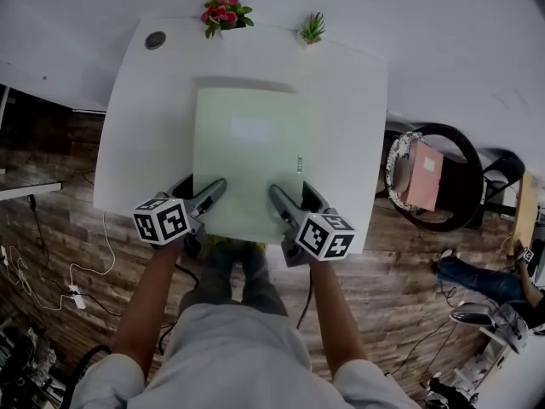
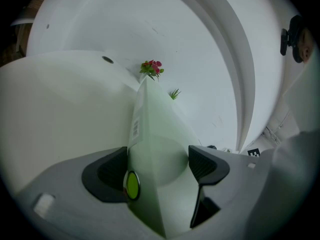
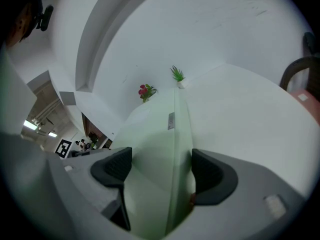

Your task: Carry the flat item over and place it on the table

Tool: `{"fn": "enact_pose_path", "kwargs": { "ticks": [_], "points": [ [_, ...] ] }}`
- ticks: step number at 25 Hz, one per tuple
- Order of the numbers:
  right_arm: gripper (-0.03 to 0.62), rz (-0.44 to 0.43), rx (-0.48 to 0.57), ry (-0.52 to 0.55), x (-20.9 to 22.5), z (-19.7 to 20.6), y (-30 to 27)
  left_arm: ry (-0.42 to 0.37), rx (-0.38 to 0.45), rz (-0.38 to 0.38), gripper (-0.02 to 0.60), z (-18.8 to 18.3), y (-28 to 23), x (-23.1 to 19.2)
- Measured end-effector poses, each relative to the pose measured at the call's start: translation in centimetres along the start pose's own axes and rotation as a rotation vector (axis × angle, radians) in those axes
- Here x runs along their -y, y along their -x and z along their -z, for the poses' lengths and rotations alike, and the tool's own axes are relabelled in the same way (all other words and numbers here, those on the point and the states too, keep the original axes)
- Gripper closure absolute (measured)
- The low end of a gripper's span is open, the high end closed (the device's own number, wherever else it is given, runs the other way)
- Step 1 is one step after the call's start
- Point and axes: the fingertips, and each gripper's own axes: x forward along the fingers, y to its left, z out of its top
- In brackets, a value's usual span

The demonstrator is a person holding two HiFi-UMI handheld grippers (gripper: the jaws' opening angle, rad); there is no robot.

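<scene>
1. My left gripper (image 1: 211, 194) has its jaws drawn narrow onto the near left edge of the pale green folder (image 1: 247, 156). One pad sits on each face, and a round green snap (image 2: 131, 185) is just beside one pad.
2. The folder lies flat over the middle of the white table (image 1: 136, 126), with its near edge about at the table's near edge. A shadow runs along its far edge, and I cannot tell whether it touches the tabletop.
3. At the table's far edge stand pink flowers (image 1: 224, 14), with a small green plant (image 1: 312, 28) to their right.
4. My right gripper (image 1: 283, 201) grips the folder's near right edge in the same narrow way, close to the corner.
5. A dark chair (image 1: 460, 143) stands right of the table.
</scene>
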Motion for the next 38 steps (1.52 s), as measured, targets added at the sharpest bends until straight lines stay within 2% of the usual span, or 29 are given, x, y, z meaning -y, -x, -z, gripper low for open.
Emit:
{"fn": "enact_pose_path", "kwargs": {
  "ticks": [17,23,32,38],
  "points": [
    [0.225,0.026,-0.035,0.002,0.5,0.7,-0.9,0.020,-0.032,-0.001,0.199,0.6,-0.6,-1.2],
    [0.225,0.024,-0.031,0.016,0.5,0.6,-0.6,-0.036,-0.029,0.004,0.198,0.3,-0.3,-0.8],
    [0.225,0.050,0.012,0.056,0.5,-1.1,1.3,-0.162,0.055,-0.029,0.199,-1.8,1.5,0.3],
    [0.241,0.068,0.051,0.082,0.1,-2.3,3.3,-0.183,0.101,-0.047,0.201,-3.0,2.9,1.1]
  ]
}}
